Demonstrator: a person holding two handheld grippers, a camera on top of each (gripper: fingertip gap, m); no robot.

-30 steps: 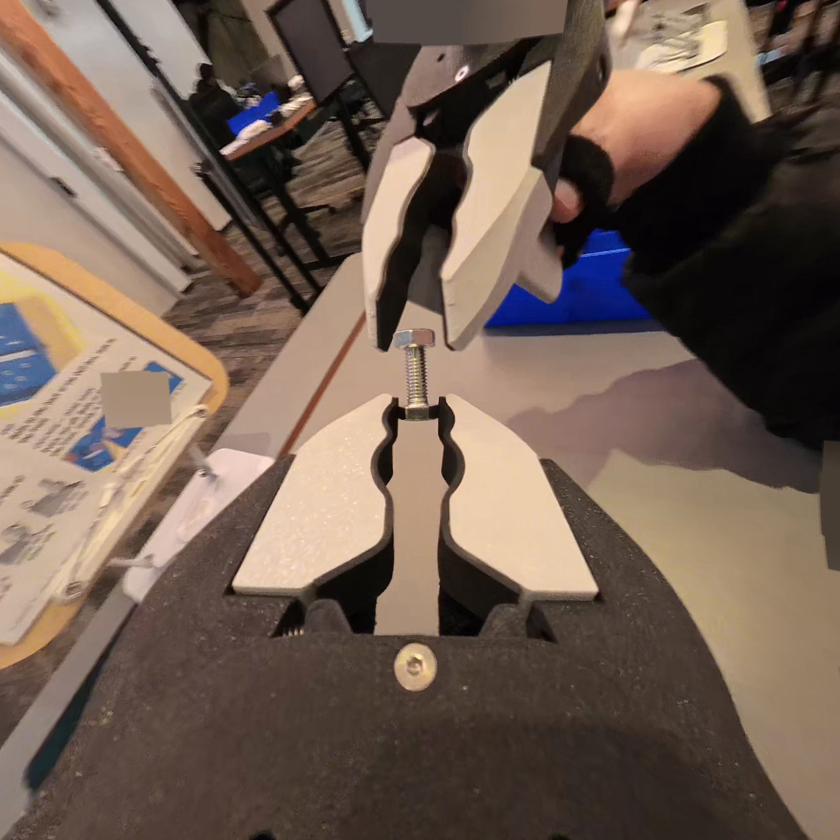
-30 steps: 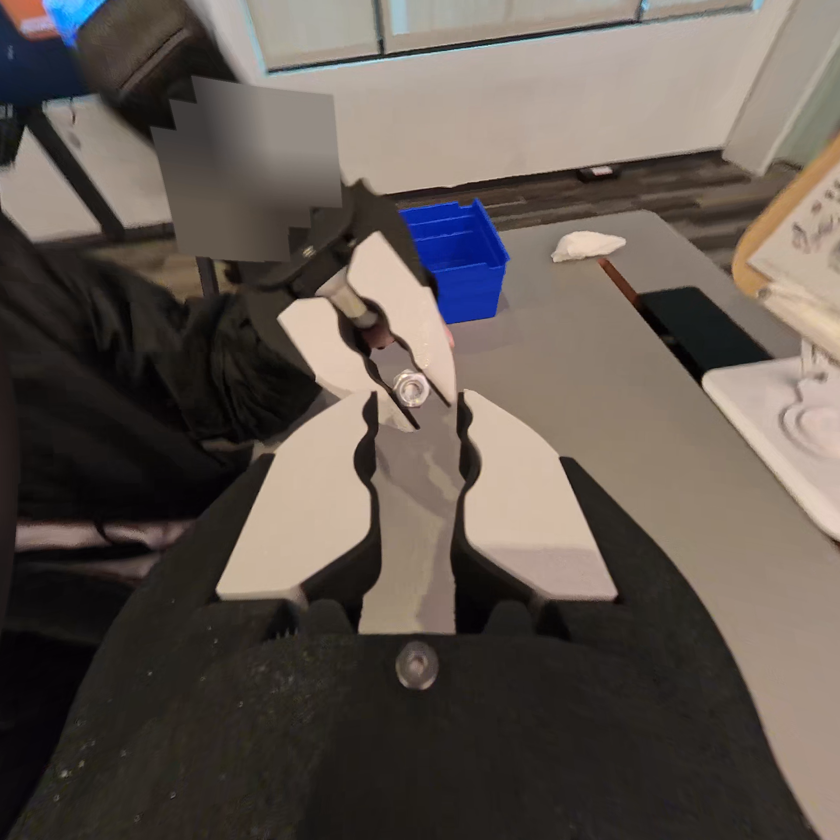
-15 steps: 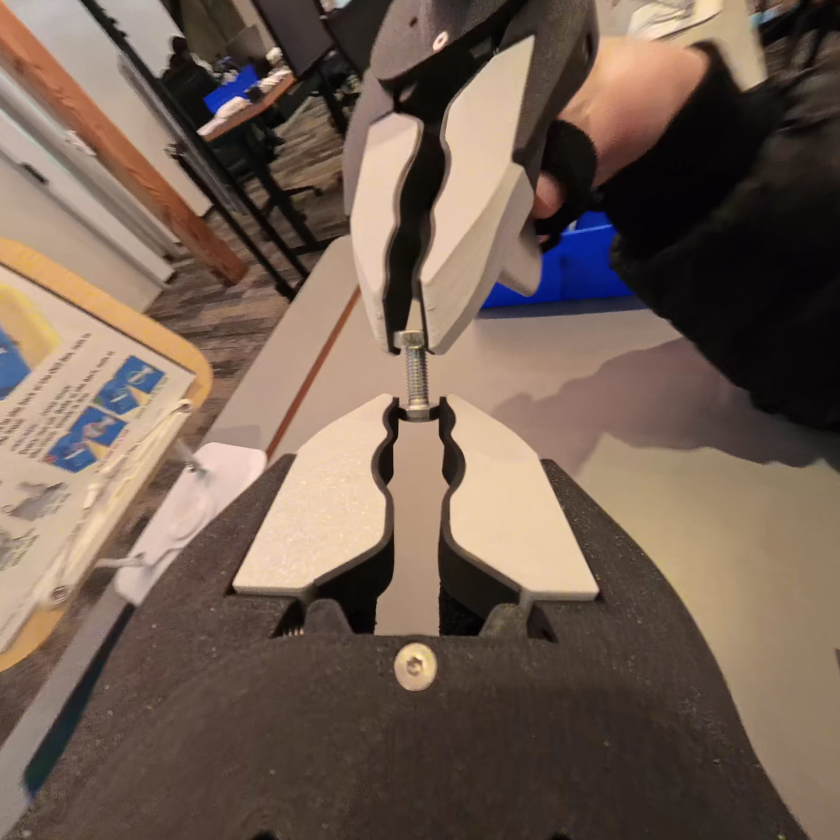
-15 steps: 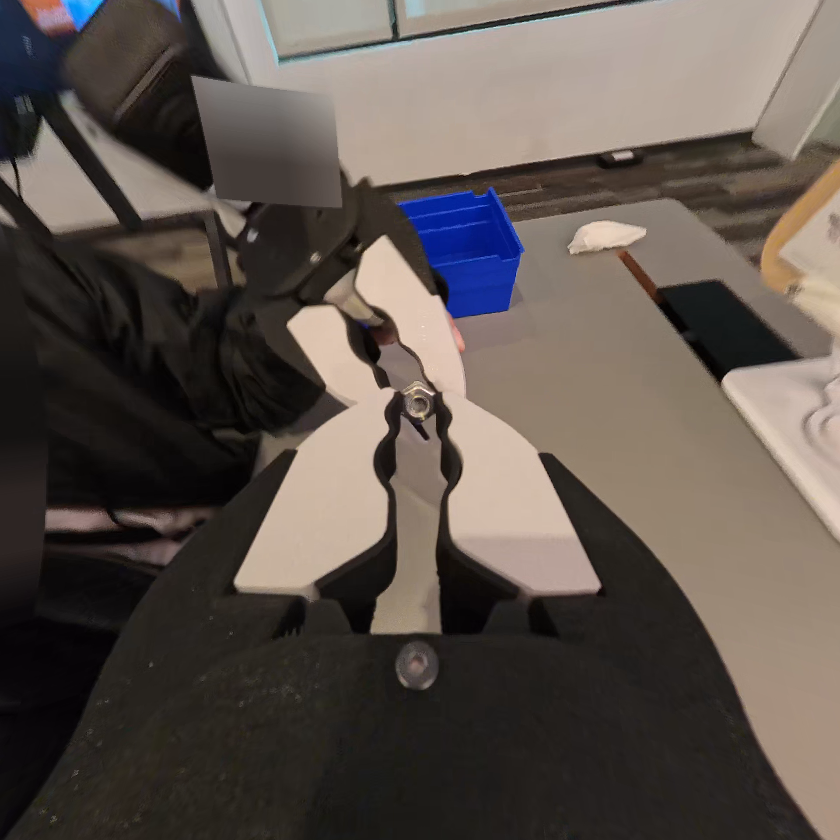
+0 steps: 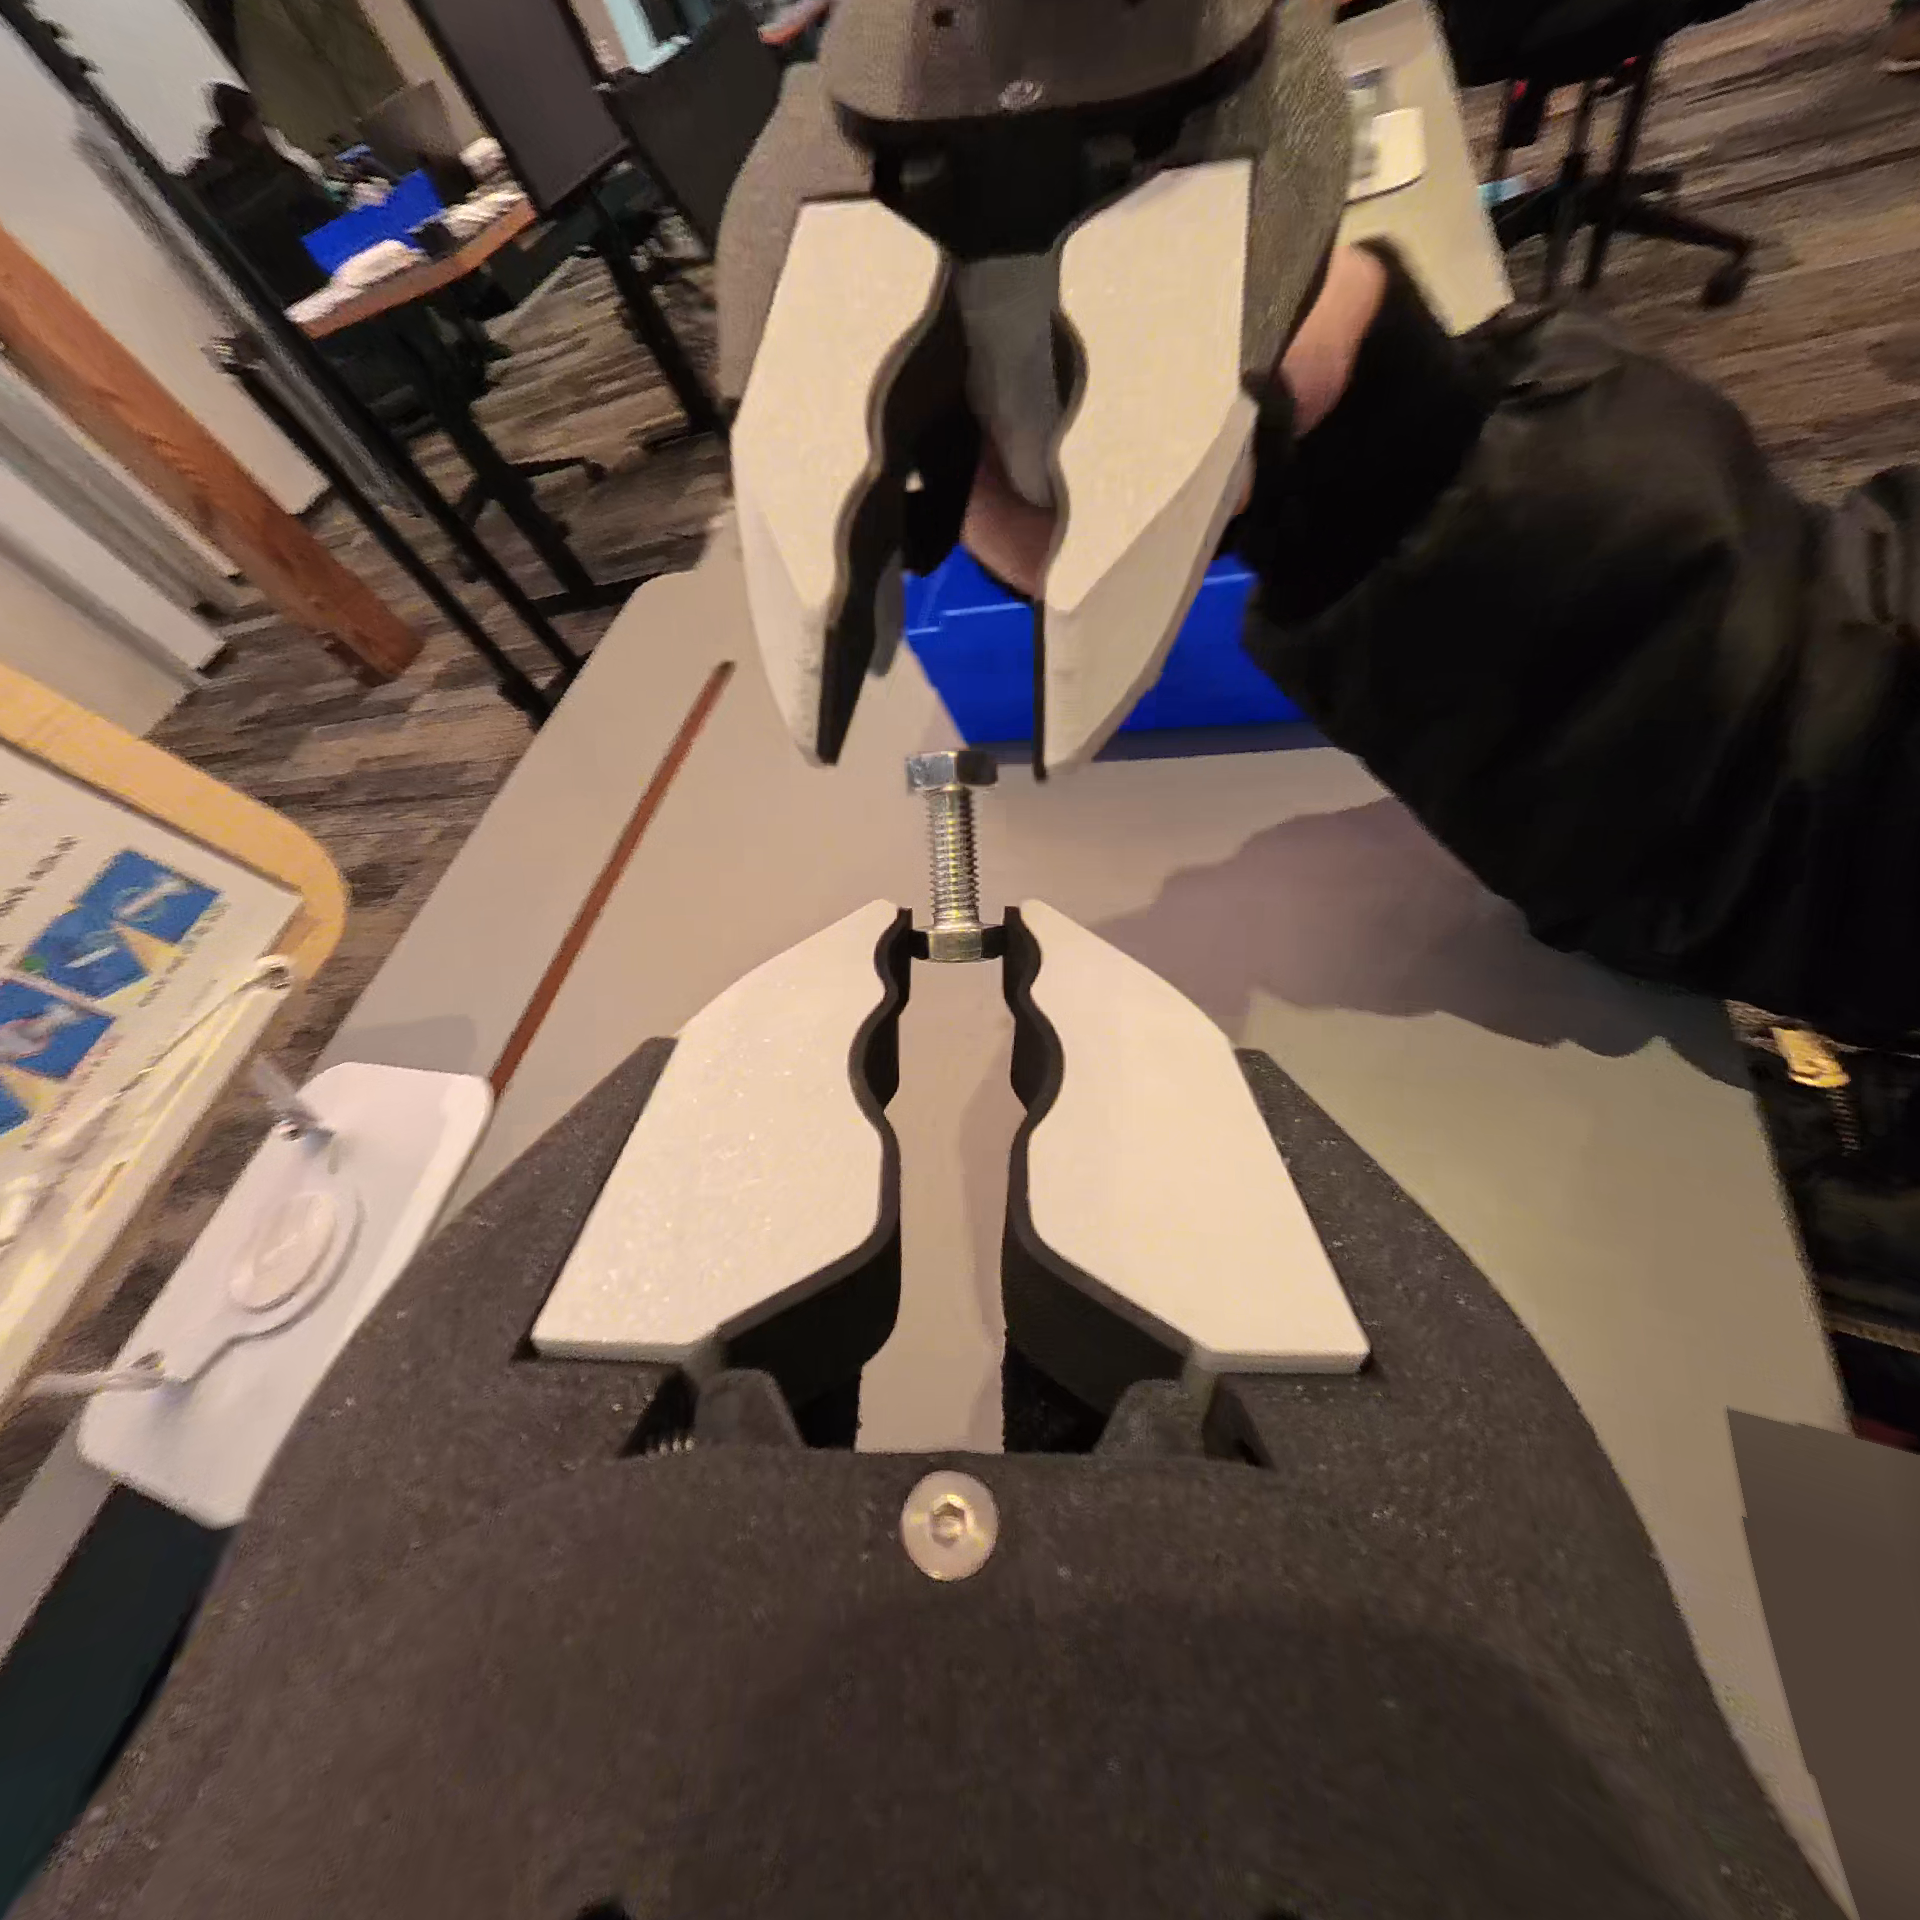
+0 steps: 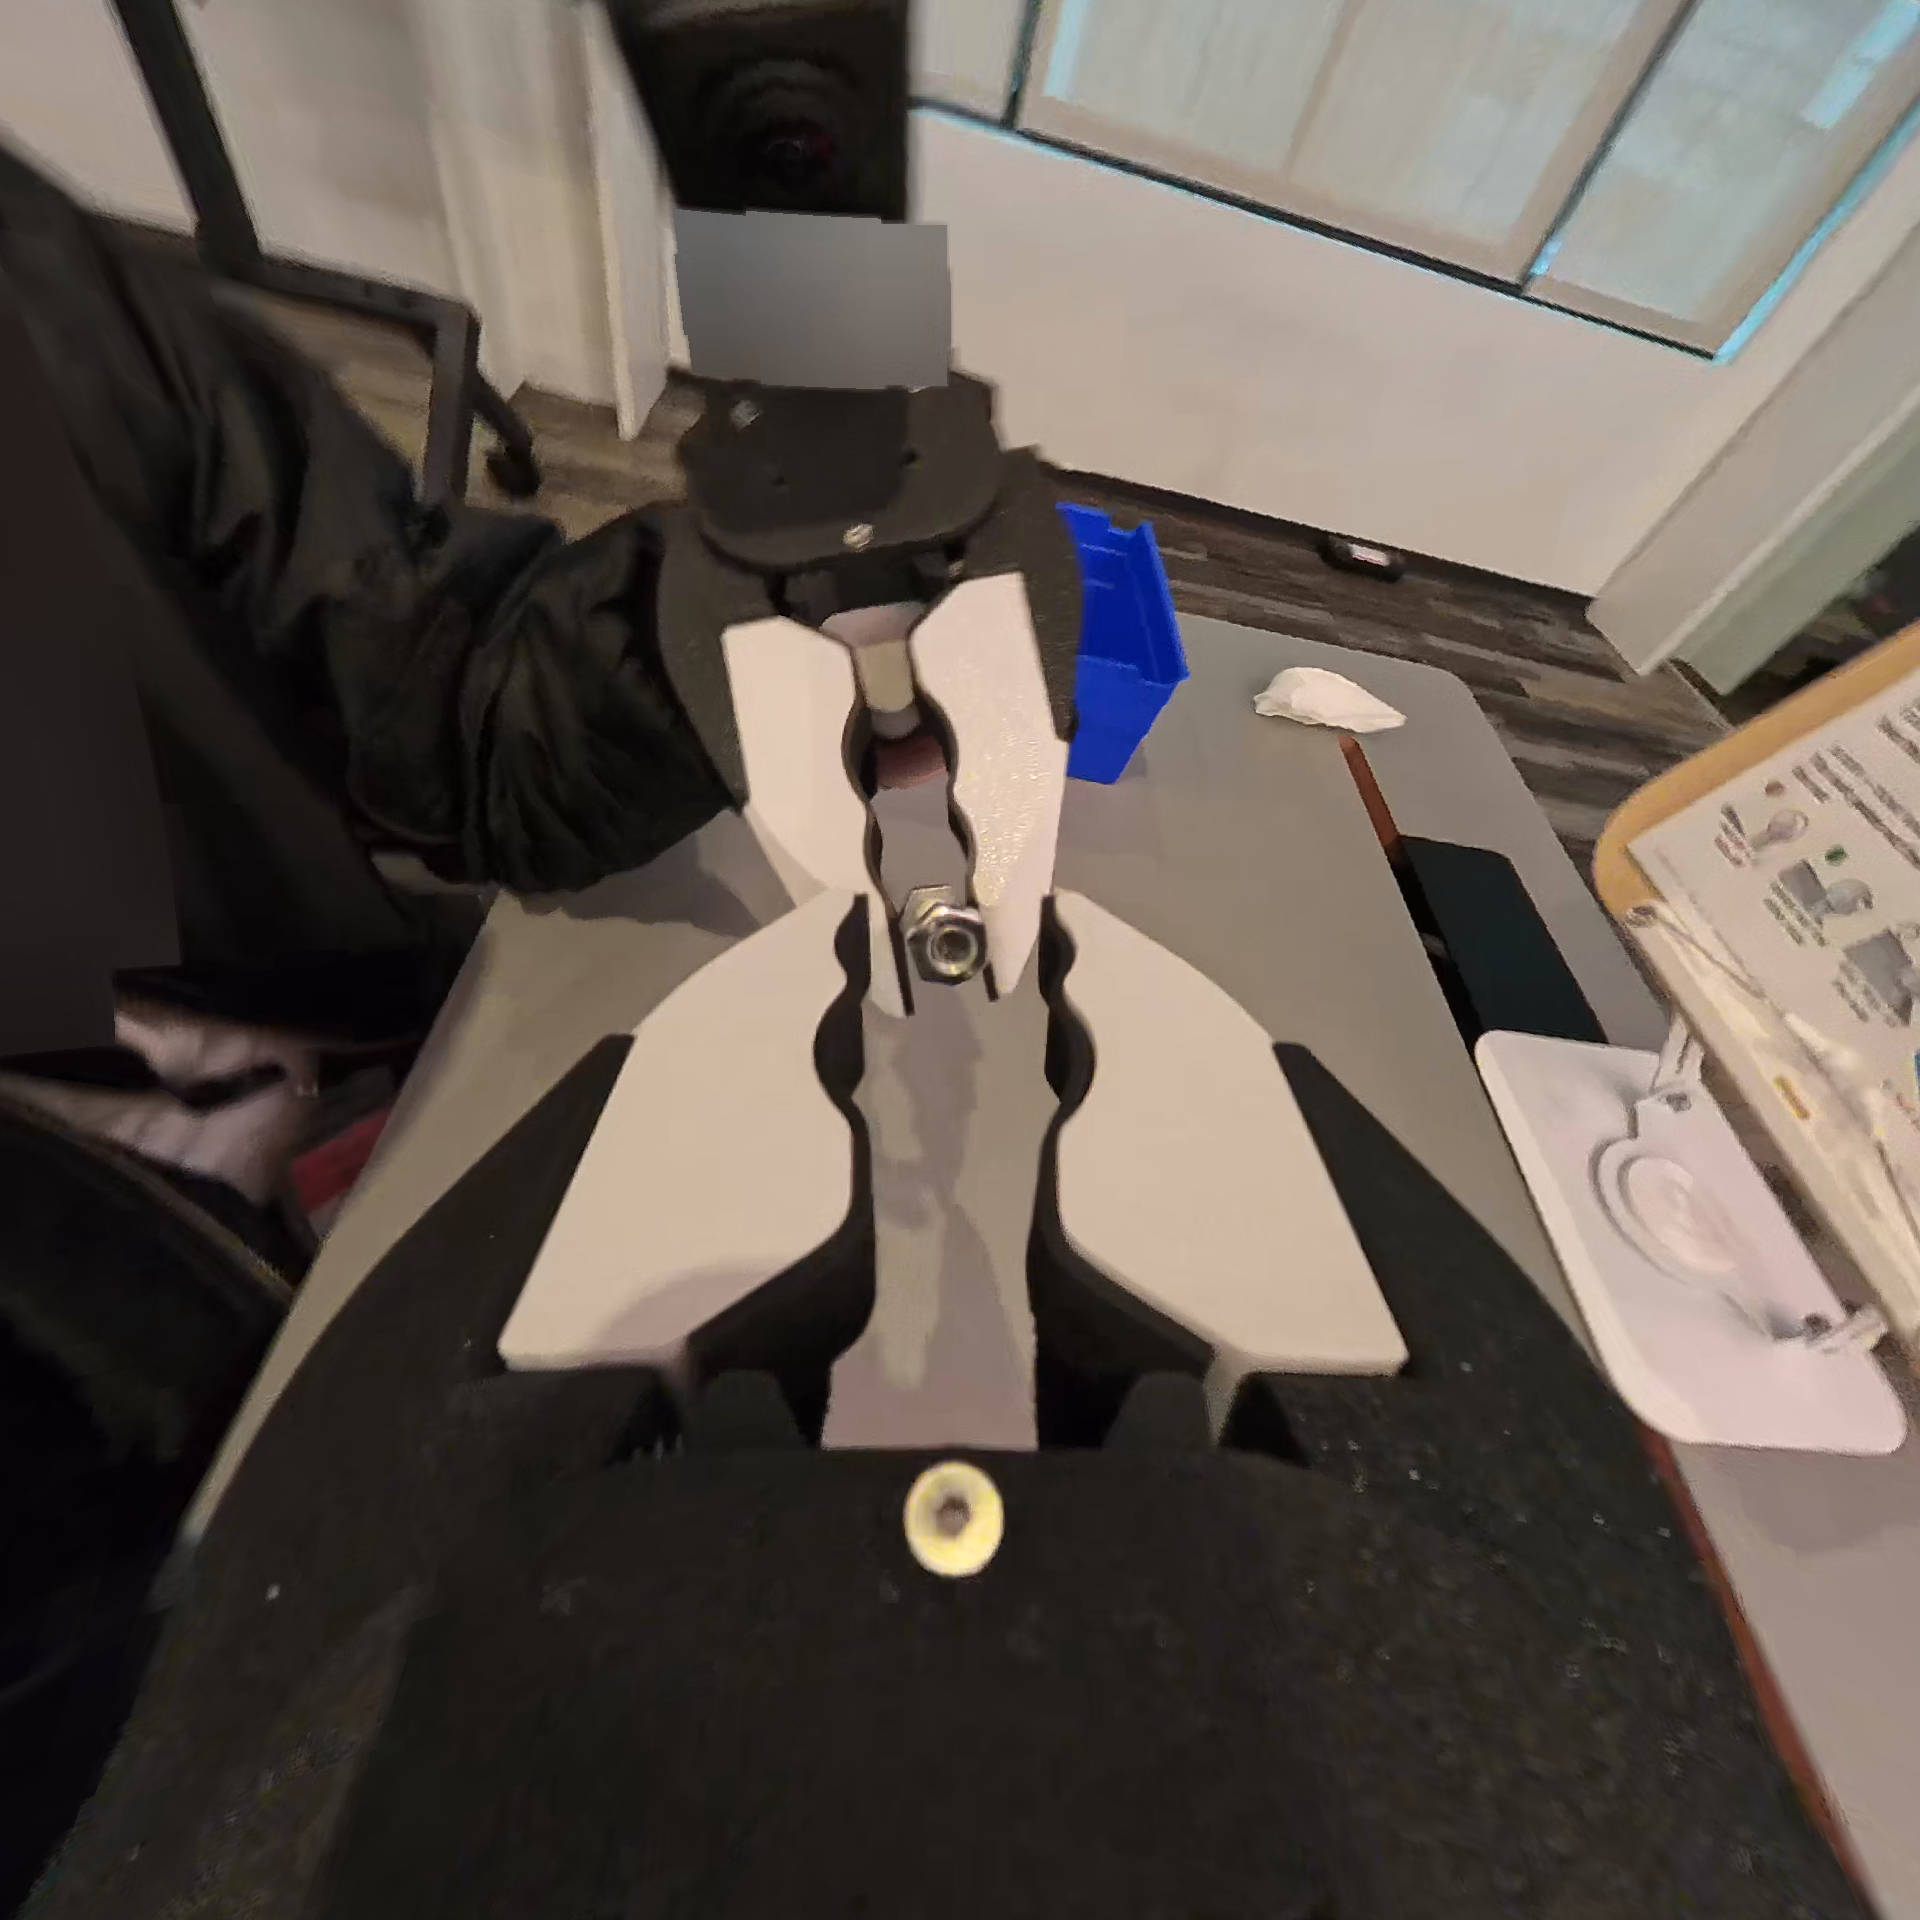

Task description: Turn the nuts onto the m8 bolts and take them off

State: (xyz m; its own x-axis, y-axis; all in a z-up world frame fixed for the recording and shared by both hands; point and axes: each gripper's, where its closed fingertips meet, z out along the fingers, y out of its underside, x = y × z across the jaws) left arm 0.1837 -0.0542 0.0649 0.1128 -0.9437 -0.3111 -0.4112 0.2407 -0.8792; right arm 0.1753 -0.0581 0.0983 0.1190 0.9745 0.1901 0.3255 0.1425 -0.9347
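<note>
A silver bolt (image 5: pixel 951 852) points away from my left gripper (image 5: pixel 961 920), which is shut on the hex end at its base (image 5: pixel 961 943). A hex nut (image 5: pixel 948 771) sits at the bolt's far end. My right gripper (image 5: pixel 935 758) faces the left one, open, with its fingertips (image 5: pixel 1081 727) on either side of the nut and a gap on both sides. The right wrist view looks down the bolt's axis: the nut (image 6: pixel 943 948) lies between the left gripper's fingertips (image 6: pixel 1013 935), and my right gripper (image 6: pixel 951 925) stands open around them.
A blue bin (image 5: pixel 1091 665) stands on the grey table (image 5: pixel 1455 1195) behind the grippers and also shows in the right wrist view (image 6: pixel 1117 665). A white cloth (image 6: pixel 1325 698), a white stand base (image 6: pixel 1683 1226) and a picture board (image 5: pixel 104 966) lie to the side. A black sleeve (image 5: pixel 1610 675) reaches in. Less than 4 cm separates the two grippers' tips.
My right gripper stood open at the nut, shut on it half a second ago, and has now opened again and turned about the bolt's axis. The left gripper kept its hold.
</note>
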